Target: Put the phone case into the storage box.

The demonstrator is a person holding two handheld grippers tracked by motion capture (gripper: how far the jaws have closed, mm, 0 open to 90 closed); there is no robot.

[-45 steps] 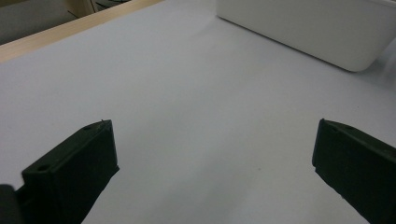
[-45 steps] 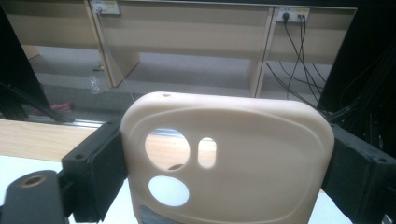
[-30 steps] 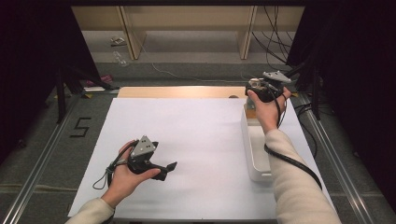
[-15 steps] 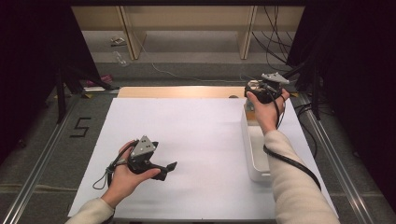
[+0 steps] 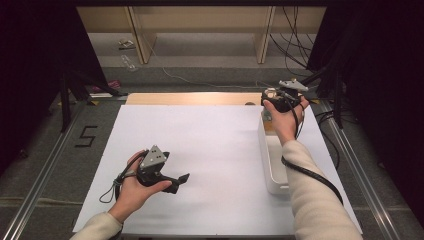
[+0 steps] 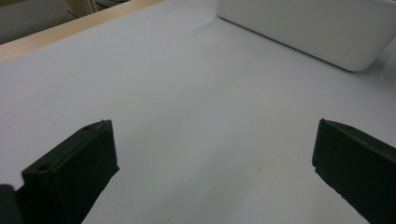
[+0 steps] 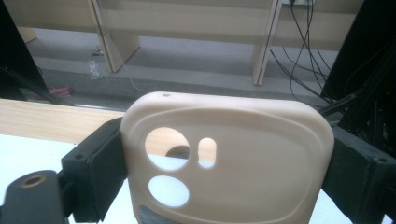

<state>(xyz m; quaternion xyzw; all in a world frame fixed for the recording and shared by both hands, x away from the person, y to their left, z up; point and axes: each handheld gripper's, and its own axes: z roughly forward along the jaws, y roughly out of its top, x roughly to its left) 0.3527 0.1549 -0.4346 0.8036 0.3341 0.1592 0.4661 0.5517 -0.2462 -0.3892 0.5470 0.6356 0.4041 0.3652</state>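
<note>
My left tongs (image 5: 181,179) hang wide open with nothing in them, low over the white sheet (image 5: 200,150), with lots of room around. My right tongs (image 7: 224,163) squeeze a beige phone case (image 7: 229,158) by its sides (smooth, so it might slip!) above the white bin's (image 5: 270,165) far end, near the table edge.

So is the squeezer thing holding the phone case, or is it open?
Holding it. In the right gripper view, the right gripper has its black jaws pressed against both sides of the beige phone case, lifted above the white table.
</note>
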